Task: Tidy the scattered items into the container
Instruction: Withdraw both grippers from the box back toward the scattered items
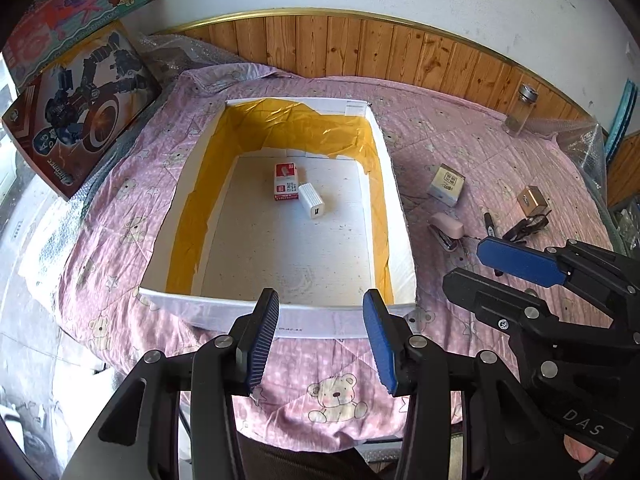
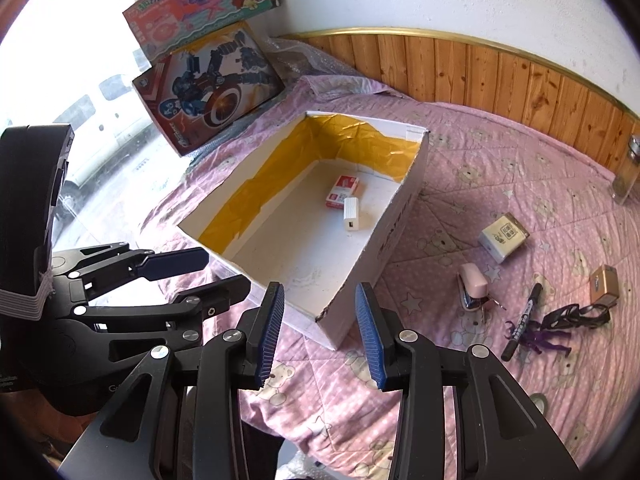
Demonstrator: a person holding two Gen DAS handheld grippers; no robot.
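Both grippers hover with their blue-padded fingers spread wide and nothing between them. Seen from its own camera, the left gripper [image 1: 320,336] sits just in front of the near wall of the box [image 1: 288,314], while the right gripper [image 2: 320,334] hangs over the box's near right corner.

That box, white outside with yellow tape lining its inner walls, rests open-topped on a pink quilt [image 1: 340,396] printed with bears. Inside the box, toward its far end, lie a small red-and-white carton [image 1: 286,181] and a white charger block [image 1: 311,200], the charger touching the carton's right edge.

Everything else is scattered on the quilt to the right of the box. Nearest its right wall is a pink stapler [image 2: 474,290]. Beyond the stapler, farther from the box's near end, stands a small white carton with a gold top [image 2: 503,237]. Further right of the box lies a black marker [image 2: 522,322], with a purple tangle of thread [image 2: 538,338] touching its lower part. A black clip-like thing [image 2: 576,314] and a small gold box [image 2: 604,285] lie farthest from the box on that side.

Past the box's far right corner, by the wood panelling [image 1: 360,46], stands a clear glass jar [image 1: 520,109] with a metal lid. Left of the box, two printed toy boxes [image 2: 208,84] lean against the wall.
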